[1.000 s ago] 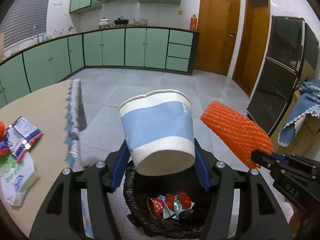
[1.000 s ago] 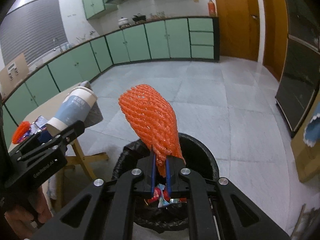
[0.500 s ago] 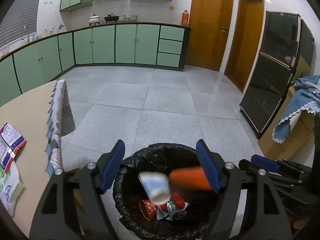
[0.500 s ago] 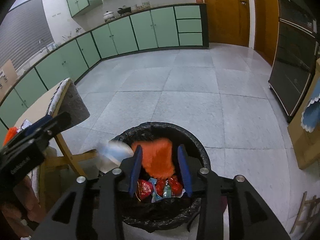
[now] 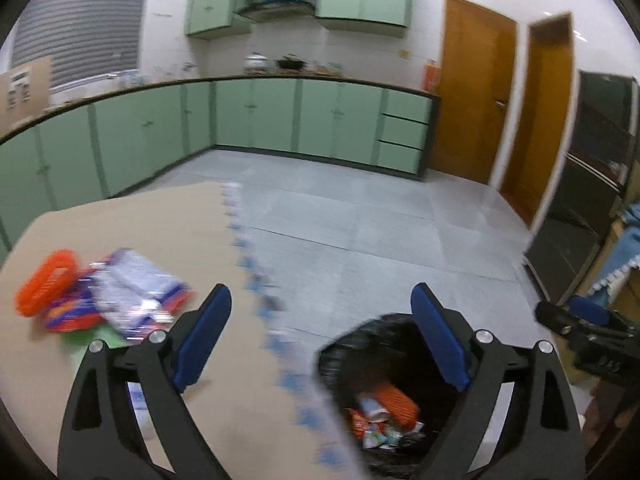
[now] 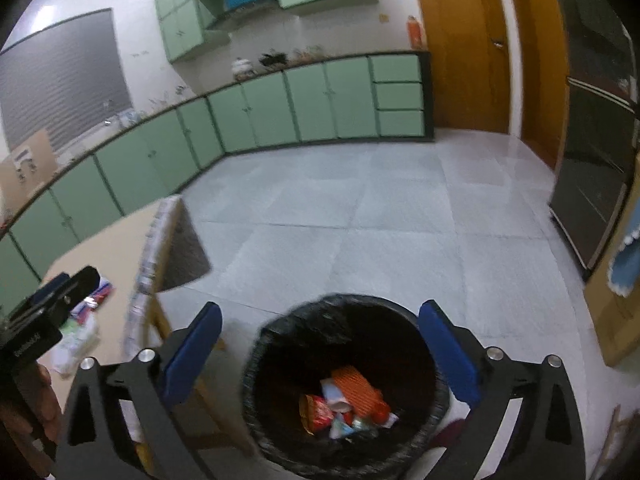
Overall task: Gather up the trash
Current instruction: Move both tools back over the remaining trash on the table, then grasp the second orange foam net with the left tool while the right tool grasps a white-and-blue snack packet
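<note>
Bench (image 5: 120,240), 9 o'clock in the left view: orange foam net (image 5: 48,282) touching blurred snack wrappers (image 5: 136,296). Left hand-held gripper (image 5: 320,340): jaws spread wide, empty, straddling the bench edge. Bin (image 6: 344,312), black-lined, on the floor at 6 o'clock: orange net (image 6: 356,384), paper cup (image 6: 334,394), wrappers inside; right hand-held gripper (image 6: 320,352) above it, wide open, empty.

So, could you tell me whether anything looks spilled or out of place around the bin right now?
Nothing looks spilled. The cup and orange net lie inside the bin with other wrappers. The only things out of place are the wrappers and another orange net on the table, not yet collected. Both grippers are open and empty.
</note>
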Demonstrator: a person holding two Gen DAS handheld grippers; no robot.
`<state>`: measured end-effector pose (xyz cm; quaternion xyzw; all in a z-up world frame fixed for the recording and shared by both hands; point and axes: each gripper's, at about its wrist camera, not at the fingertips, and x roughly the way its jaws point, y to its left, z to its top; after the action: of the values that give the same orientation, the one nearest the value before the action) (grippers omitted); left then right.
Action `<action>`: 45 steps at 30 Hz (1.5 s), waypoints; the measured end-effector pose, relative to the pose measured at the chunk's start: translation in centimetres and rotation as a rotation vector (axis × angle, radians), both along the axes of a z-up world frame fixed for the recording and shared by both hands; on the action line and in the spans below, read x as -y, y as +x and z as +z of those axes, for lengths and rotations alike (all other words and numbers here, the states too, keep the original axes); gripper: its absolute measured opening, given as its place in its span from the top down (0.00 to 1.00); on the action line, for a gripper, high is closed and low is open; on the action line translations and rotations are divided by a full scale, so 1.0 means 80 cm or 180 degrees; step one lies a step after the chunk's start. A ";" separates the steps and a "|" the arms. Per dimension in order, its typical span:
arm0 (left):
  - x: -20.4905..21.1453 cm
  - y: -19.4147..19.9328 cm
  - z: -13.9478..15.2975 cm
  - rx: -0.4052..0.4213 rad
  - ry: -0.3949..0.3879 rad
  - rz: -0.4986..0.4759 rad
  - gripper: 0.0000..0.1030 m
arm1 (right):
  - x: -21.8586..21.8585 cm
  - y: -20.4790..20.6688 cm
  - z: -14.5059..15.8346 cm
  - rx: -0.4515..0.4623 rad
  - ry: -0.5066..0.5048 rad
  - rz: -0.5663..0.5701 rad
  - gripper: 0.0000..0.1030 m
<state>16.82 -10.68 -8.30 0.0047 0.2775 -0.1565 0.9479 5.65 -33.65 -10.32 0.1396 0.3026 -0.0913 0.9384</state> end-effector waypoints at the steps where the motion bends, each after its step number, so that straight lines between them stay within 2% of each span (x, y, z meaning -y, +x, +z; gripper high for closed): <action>1: -0.017 0.000 0.003 0.0022 0.0008 0.0094 0.14 | -0.013 0.006 0.006 0.0033 -0.0013 0.0071 0.06; 7: -0.113 0.001 0.019 0.0162 0.0143 0.0632 0.13 | -0.096 0.042 0.021 0.0191 -0.0088 0.0484 0.06; 13: -0.195 0.006 0.024 0.0153 0.0185 0.1053 0.13 | -0.183 0.079 0.028 0.0337 -0.0155 0.0879 0.06; 23: -0.287 0.038 0.015 0.0054 0.0222 0.1465 0.13 | -0.291 0.144 0.013 0.0259 -0.0323 0.1331 0.06; 31: -0.315 0.075 -0.005 -0.0150 0.0175 0.1479 0.13 | -0.347 0.195 -0.019 -0.0028 -0.0418 0.1560 0.06; 39: -0.320 0.100 -0.027 -0.0334 0.0137 0.1367 0.13 | -0.355 0.242 -0.048 -0.0356 -0.0408 0.1584 0.06; 45: -0.317 0.114 -0.037 -0.0385 0.0128 0.1341 0.14 | -0.357 0.256 -0.058 -0.0511 -0.0397 0.1617 0.06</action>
<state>25.91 14.65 -11.23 -0.0439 0.3317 0.0506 0.9410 26.12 -5.10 -14.97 -0.0065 0.3952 0.1178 0.9110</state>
